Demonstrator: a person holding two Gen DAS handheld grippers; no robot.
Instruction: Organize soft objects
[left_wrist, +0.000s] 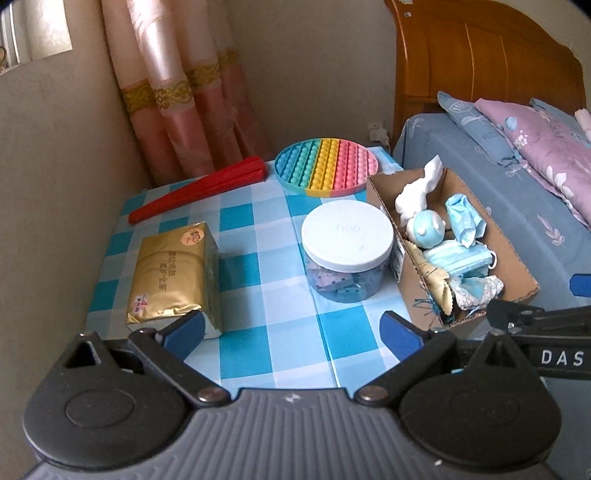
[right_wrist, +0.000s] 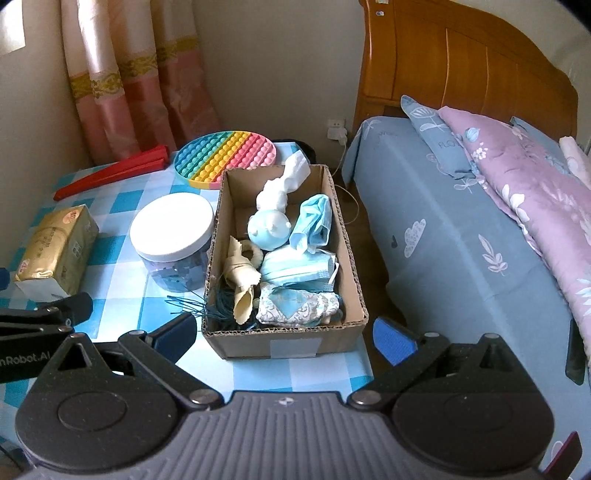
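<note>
- Box (right_wrist: 284, 341) of soft stuff sits at the worktop's (right_wrist: 122, 295) right edge by the bed (right_wrist: 443, 229); a nudge could tip it off.
- Both claws, left (left_wrist: 291, 332) and right (right_wrist: 284, 334), hang spread apart, empty.
- Teal string (right_wrist: 184, 306) trails out and could snag.

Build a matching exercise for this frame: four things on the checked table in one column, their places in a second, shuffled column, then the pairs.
Things:
1. gold tissue pack
2. red fan
3. rainbow bubble toy
4. face masks

Places:
A. inside the cardboard box
B. far left edge, by the curtain
C. near left, beside the white-lidded jar
D. far side, behind the jar

Pairs: 1-C, 2-B, 3-D, 4-A
</note>
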